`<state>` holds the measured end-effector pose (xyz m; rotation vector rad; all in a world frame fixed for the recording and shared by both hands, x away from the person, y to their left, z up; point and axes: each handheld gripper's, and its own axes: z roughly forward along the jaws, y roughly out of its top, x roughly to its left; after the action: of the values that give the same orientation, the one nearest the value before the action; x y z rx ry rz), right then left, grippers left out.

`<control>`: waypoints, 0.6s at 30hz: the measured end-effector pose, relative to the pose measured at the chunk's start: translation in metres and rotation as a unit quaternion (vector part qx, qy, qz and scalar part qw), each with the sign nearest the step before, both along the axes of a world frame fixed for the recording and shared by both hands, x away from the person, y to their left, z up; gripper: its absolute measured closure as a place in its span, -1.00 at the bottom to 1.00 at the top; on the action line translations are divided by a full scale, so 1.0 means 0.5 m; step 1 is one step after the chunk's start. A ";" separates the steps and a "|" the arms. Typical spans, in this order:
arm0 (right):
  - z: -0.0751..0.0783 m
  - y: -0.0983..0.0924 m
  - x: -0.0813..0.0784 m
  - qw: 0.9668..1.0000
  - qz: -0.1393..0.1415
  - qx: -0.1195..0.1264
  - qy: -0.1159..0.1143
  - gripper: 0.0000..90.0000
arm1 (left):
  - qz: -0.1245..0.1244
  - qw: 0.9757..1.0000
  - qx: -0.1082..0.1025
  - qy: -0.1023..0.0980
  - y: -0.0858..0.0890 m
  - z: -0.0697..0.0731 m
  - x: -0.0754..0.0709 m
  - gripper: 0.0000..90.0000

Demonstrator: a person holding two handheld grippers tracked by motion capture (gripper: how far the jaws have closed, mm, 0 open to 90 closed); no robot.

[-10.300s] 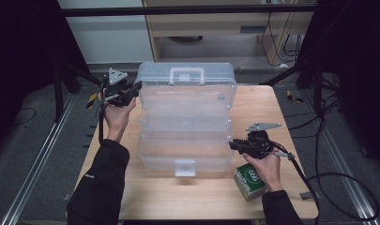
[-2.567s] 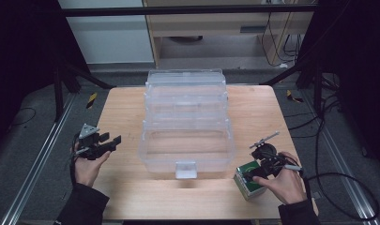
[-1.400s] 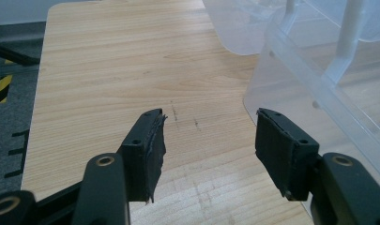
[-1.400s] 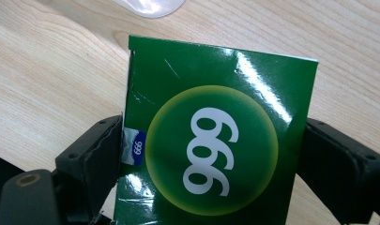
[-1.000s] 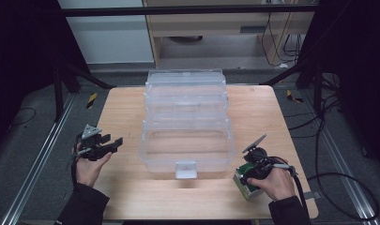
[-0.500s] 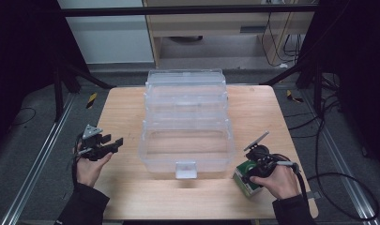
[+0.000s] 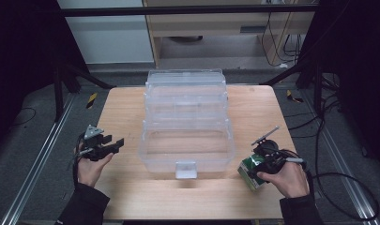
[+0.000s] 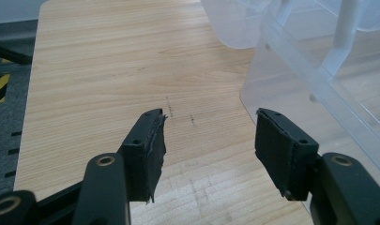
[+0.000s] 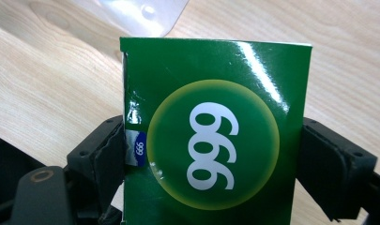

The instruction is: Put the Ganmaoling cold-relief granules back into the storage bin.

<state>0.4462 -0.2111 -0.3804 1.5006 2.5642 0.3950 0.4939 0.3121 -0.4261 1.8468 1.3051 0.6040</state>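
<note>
**Green box clamped in the right gripper, left gripper held apart**

The right gripper (image 9: 211, 154) is seen closed on a green box (image 9: 216, 131), one black pad pressed against each side of it. A yellow-rimmed circle with white numerals is printed on the box's glossy face, and a small blue sticker is visible at its left edge beside the pad. In the high view the right gripper (image 7: 267, 157) is held by the right hand (image 7: 284, 178) near the front right corner of the wooden surface (image 7: 126, 112), and the green box (image 7: 251, 171) is seen just beside the front right corner of a clear plastic organiser box (image 7: 185, 126). Whether the green box is resting on the surface or lifted off it cannot be told.

The left gripper (image 8: 209, 145) is held with its jaws spread wide, nothing between them but bare wood grain. A torn edge is noticed on the left pad. The clear plastic organiser box (image 8: 319, 70) is seen just beyond the right jaw, apart from it. In the high view the left gripper (image 7: 101, 145) is held at the left edge of the surface by the left hand (image 7: 91, 168), well apart from the organiser box, which is opened out in stepped tiers across the middle of the surface.
</note>
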 end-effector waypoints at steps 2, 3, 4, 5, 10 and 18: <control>0.009 -0.002 0.001 1.000 0.001 0.002 -0.006 -0.62 | 0.000 1.000 0.001 0.000 -0.001 0.000 0.000 -0.07; 0.014 -0.003 0.001 1.000 0.001 0.001 -0.008 -0.62 | -0.001 1.000 0.001 0.000 -0.001 0.000 0.000 -0.07; 0.019 -0.004 0.002 1.000 0.001 0.000 -0.011 -0.62 | -0.001 1.000 0.001 0.001 -0.001 -0.001 0.000 -0.07; 0.024 -0.004 0.002 1.000 -0.001 0.000 -0.014 -0.62 | -0.001 1.000 0.001 0.001 -0.001 -0.001 0.000 -0.07; 0.055 -0.010 0.006 1.000 0.001 0.000 -0.028 -0.61 | -0.002 1.000 0.003 0.003 -0.002 -0.002 0.001 -0.07; 0.099 -0.016 0.017 0.999 0.004 0.002 -0.047 -0.61 | -0.002 1.000 0.002 0.002 -0.001 -0.001 0.000 -0.07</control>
<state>0.4546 -0.2190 -0.3309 1.4387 2.4990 0.4602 0.4940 0.3115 -0.4267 1.8549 1.3047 0.6022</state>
